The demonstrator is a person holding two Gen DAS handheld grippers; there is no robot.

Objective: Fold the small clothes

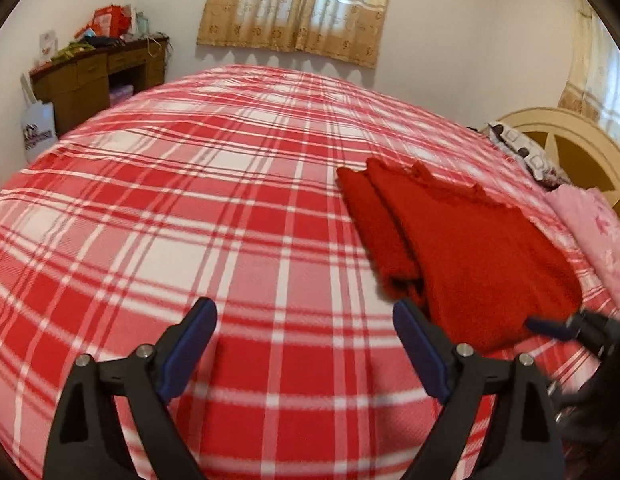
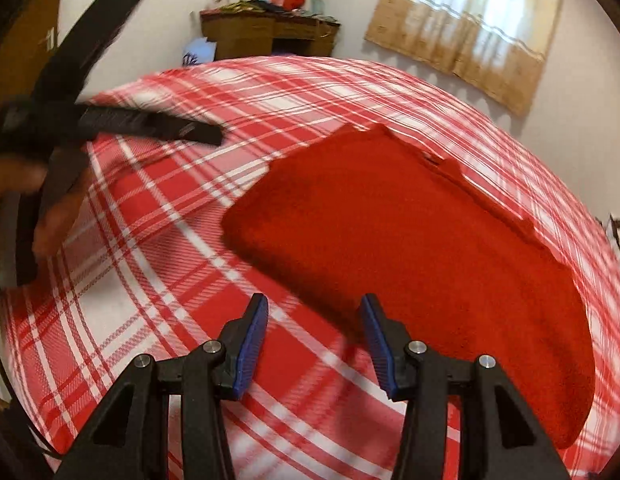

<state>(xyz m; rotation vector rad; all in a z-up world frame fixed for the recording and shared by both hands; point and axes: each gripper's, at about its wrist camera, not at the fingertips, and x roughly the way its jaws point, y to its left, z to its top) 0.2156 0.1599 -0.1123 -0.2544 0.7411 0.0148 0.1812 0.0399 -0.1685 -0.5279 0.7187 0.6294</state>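
A red knitted garment (image 1: pixel 461 248) lies folded lengthwise on the plaid bed sheet (image 1: pixel 190 200), right of centre in the left wrist view. My left gripper (image 1: pixel 305 312) hovers open over bare sheet, its right fingertip close to the garment's near corner. In the right wrist view the garment (image 2: pixel 409 240) spreads ahead and to the right. My right gripper (image 2: pixel 313 304) is open with nothing between its blue pads; its right pad is at the garment's near edge. A blurred hand (image 2: pixel 50 216) holds the other tool at the left edge.
A pink folded cloth (image 1: pixel 593 236) and a patterned pillow (image 1: pixel 521 152) lie by the cream headboard (image 1: pixel 569 136) at the right. A cluttered wooden desk (image 1: pixel 94 76) and a white bag (image 1: pixel 40 130) stand beyond the bed's far left corner. Curtains (image 1: pixel 298 8) hang on the far wall.
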